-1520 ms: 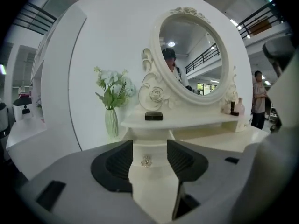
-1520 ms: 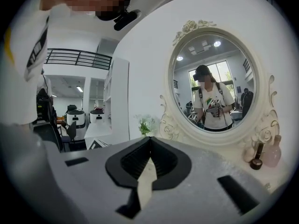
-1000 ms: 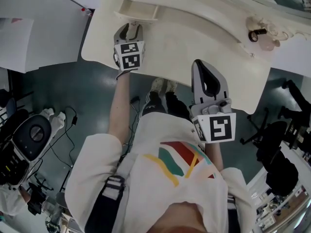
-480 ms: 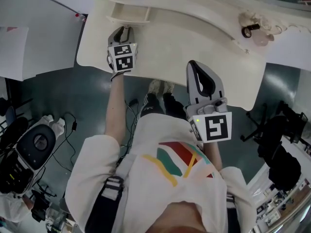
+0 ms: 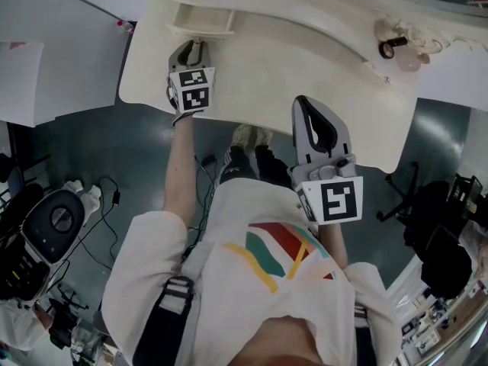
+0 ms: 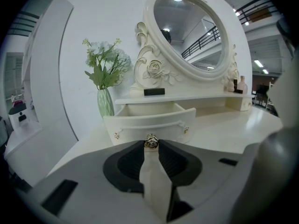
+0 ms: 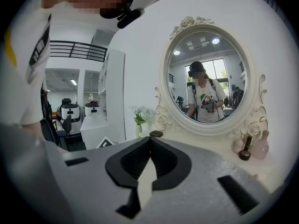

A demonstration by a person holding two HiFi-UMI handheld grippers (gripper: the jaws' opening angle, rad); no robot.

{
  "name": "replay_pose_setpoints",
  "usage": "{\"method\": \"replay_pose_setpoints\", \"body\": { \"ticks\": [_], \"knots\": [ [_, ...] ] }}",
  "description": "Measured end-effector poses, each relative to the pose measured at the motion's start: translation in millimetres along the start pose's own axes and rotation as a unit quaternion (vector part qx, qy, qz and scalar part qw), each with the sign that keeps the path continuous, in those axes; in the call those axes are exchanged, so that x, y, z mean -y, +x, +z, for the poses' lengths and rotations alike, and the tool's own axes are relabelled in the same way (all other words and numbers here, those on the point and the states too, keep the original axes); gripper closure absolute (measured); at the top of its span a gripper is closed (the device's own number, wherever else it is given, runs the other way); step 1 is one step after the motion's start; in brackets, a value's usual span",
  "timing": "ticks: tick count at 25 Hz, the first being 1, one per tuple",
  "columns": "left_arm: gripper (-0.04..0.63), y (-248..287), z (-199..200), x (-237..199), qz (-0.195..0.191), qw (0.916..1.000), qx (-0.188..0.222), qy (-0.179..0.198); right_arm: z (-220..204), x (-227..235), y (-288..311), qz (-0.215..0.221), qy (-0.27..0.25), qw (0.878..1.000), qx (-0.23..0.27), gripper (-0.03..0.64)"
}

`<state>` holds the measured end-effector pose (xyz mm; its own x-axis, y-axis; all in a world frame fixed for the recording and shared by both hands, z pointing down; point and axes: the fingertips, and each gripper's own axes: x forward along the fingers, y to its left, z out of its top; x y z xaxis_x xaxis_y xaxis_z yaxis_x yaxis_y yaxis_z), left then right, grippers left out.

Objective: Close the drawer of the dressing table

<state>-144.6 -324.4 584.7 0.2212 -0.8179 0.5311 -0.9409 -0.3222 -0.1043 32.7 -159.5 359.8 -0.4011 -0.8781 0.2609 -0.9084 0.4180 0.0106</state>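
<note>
The cream dressing table (image 5: 274,59) has a small drawer (image 5: 202,21) standing pulled out at its back left. In the left gripper view the drawer front (image 6: 163,124) is just ahead, with its gold knob (image 6: 151,142) pinched between the pads. My left gripper (image 5: 192,46) (image 6: 151,143) is shut on that knob. My right gripper (image 5: 309,104) (image 7: 150,139) hovers over the table's front edge, shut, with nothing between its jaws, away from the drawer.
An oval mirror (image 6: 191,31) rises behind the drawer, with a vase of flowers (image 6: 105,101) to its left and a black item (image 6: 154,92) on the shelf above. Small bottles (image 5: 398,52) stand at the table's right. A wheeled machine (image 5: 46,227) sits on the floor at left.
The left gripper's jaws have drawn together on the drawer knob. Both hands have stayed where they were; the head view has shifted slightly.
</note>
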Motion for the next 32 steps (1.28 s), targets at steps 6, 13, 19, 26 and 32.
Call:
{"method": "replay_pose_setpoints", "body": {
  "ticks": [6,13,19,26,32],
  "knots": [
    [0.505,1.0,5.7,1.3,0.005,0.9999,0.012,0.007,-3.0,3.1,-1.2,-0.003,-0.004,1.000,-0.002,0.617],
    [0.505,2.2,7.3,6.6,0.003,0.9995,0.006,0.030,-3.9,2.5,-1.2,-0.002,-0.009,1.000,-0.003,0.617],
    [0.508,0.3,20.9,9.5,0.005,0.9964,0.022,0.081,-6.2,1.5,-0.4,0.000,-0.011,1.000,-0.006,0.617],
    [0.508,0.3,24.2,9.8,0.004,0.9971,0.021,0.074,-6.0,1.3,-0.4,0.002,-0.008,1.000,-0.006,0.617],
    [0.508,9.9,6.1,13.5,-0.012,0.9998,-0.014,0.007,-6.9,1.4,-1.9,-0.001,-0.008,1.000,-0.008,0.617]
  ]
}}
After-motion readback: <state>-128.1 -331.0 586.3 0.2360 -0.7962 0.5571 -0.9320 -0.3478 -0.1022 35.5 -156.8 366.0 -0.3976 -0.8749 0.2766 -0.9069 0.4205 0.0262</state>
